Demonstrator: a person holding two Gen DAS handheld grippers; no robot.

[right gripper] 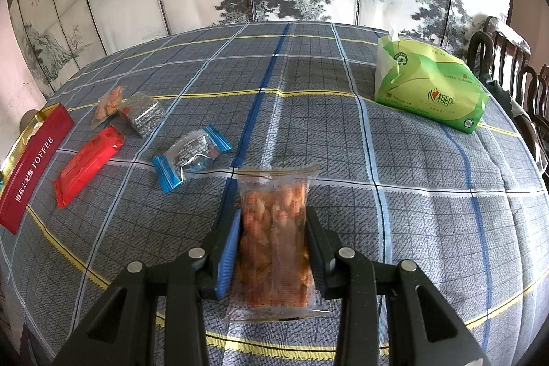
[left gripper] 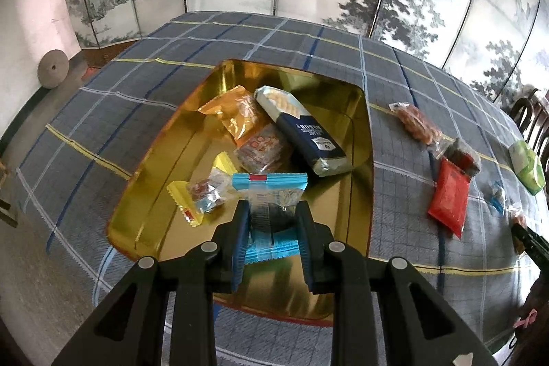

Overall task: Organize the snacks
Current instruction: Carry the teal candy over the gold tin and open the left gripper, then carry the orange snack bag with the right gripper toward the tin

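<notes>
A gold tin point(left gripper: 151, 174) sits on the plaid table and holds several snacks: an orange packet point(left gripper: 236, 115), a navy cracker pack point(left gripper: 302, 132), a small yellow-edged candy point(left gripper: 202, 194). My left gripper point(left gripper: 272, 211) is shut on a blue-ended clear snack packet point(left gripper: 271, 191), held over the tin's near part. My right gripper point(right gripper: 272, 222) is shut on a clear bag of orange-red snacks point(right gripper: 274, 228), just above the tablecloth. The tin's red TOFFEE side point(right gripper: 32, 167) shows at the right wrist view's left edge.
Loose on the cloth: a red packet point(right gripper: 87, 163), a silver packet point(right gripper: 144, 115), a clear orange-snack bag point(right gripper: 109, 105), a blue-ended wrapper point(right gripper: 192, 156). A green tissue pack point(right gripper: 429, 88) lies far right. Dark chairs point(right gripper: 514, 71) stand by the right edge. A painted screen is behind.
</notes>
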